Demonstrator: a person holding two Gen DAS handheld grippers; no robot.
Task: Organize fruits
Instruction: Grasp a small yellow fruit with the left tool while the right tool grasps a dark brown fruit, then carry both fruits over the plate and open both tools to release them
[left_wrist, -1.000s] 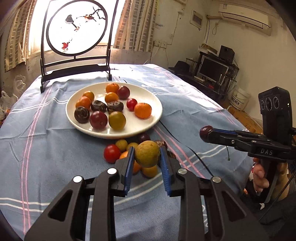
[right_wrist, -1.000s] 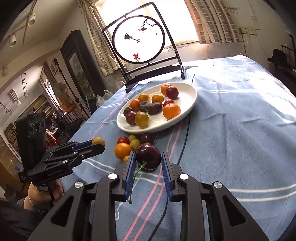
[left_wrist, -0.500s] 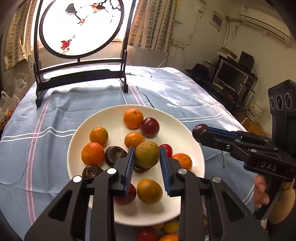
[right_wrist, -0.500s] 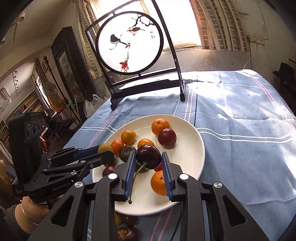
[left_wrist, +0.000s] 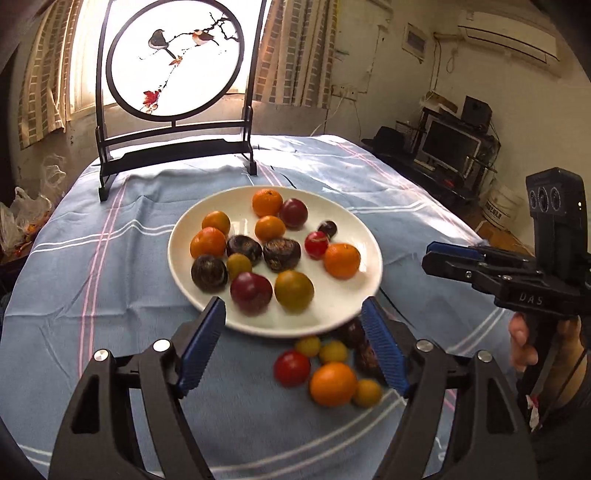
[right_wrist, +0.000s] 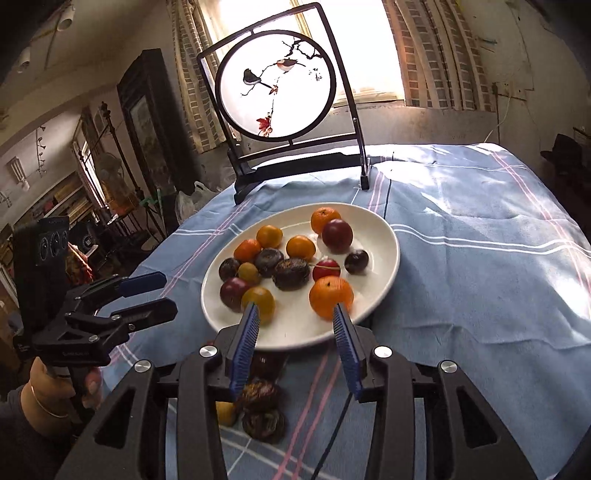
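**Two grippers hang empty over a loaded fruit plate**

Both hand-held tools hover at the near rim of the white plate (left_wrist: 360, 229), which sits on a blue striped tablecloth (left_wrist: 92, 266). The left gripper (left_wrist: 293, 350) has just been opening and stands wide, nothing between its blue pads. The right gripper (right_wrist: 297, 347) has also just been opening, partly spread and empty. Oranges, plums and a dark cherry (right_wrist: 356, 261) lie on the plate; a small pile of loose fruit (left_wrist: 328, 365) rests on the cloth just before it.
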